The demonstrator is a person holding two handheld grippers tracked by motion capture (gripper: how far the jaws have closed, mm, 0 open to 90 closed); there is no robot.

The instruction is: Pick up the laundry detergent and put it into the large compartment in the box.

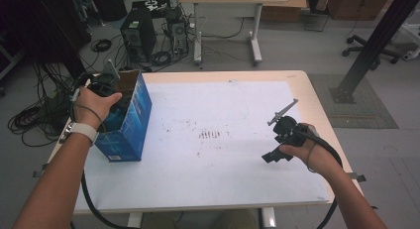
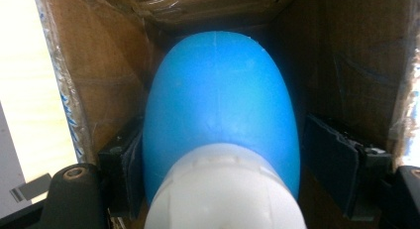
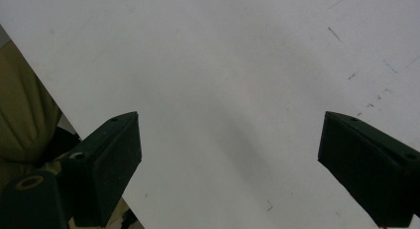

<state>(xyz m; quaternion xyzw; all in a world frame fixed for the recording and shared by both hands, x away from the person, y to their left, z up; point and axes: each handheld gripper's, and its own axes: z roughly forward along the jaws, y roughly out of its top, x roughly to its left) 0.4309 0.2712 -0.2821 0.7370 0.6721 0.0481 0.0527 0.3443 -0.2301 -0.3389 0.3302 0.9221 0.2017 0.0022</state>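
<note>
Your forearms enter from the bottom of the high view, a pale-strapped watch (image 1: 79, 131) on your left wrist, above a tan table (image 1: 324, 110) covered by a scuffed white sheet (image 1: 218, 154). Your left gripper (image 1: 106, 87) reaches into the open top of a blue cardboard box (image 1: 130, 121) standing near the table's left edge. In the left gripper view, a blue bulb (image 2: 220, 105) with a white base (image 2: 225, 189) sits deep inside the box between brown cardboard walls; the jaws stand on either side of it, the left pad (image 2: 130, 162) against or just beside the bulb and the right pad (image 2: 332, 162) set apart from it by a gap, so the grip is loosened rather than clamped. Your right gripper (image 1: 277, 147) rests low over the right part of the sheet, well apart from the box; in the right gripper view its jaws stand wide with bare white sheet between them.
</note>
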